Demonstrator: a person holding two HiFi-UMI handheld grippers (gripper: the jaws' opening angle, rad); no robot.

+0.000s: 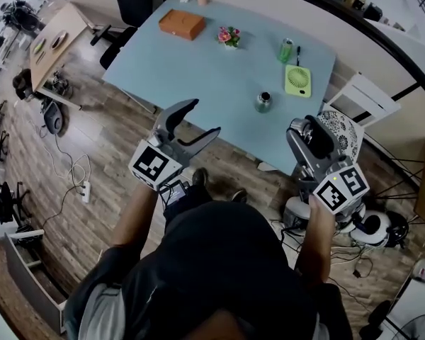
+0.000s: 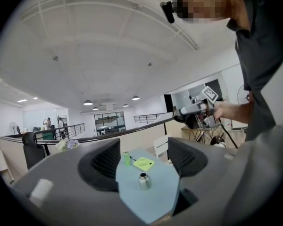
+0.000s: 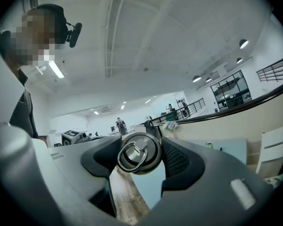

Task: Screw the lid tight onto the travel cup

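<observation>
The steel travel cup stands upright and lidless near the front right part of the light blue table. In the left gripper view the cup shows far off, framed by the jaws. My left gripper is open and empty, held in the air over the floor in front of the table's near edge. My right gripper hovers off the table's right corner, shut on the round metal lid, whose ring handle faces that gripper's camera. Both grippers are well short of the cup.
On the table are an orange box, a small flower pot, a green can, a black pen and a lime green fan. A white chair stands at the right, and cables lie on the wooden floor.
</observation>
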